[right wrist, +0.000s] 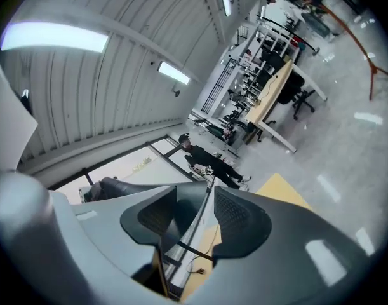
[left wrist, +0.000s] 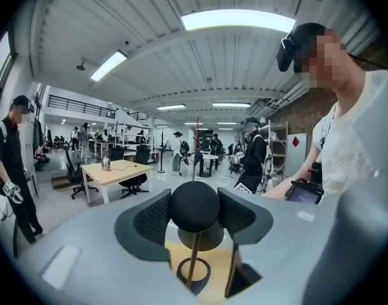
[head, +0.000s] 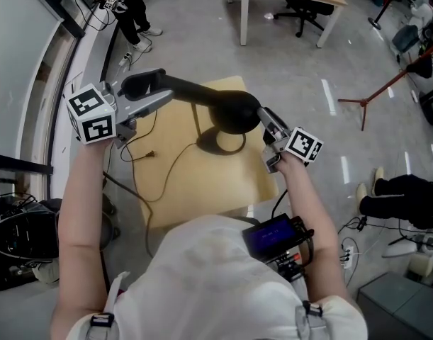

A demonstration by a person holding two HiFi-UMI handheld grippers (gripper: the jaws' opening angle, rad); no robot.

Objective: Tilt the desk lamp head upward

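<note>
plainly, left gripper [head: 158, 96] carries square markers [head: 94, 117]

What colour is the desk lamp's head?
The lamp head is plain matte black, with no pattern. It shows best in the head view.

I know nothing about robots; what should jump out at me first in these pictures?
The black desk lamp, on a small yellow table at the centre of the head view, catches the eye first. The left tongs are clamped on the rounded end of its arm, while the right tongs stand open beside its domed head.
</note>
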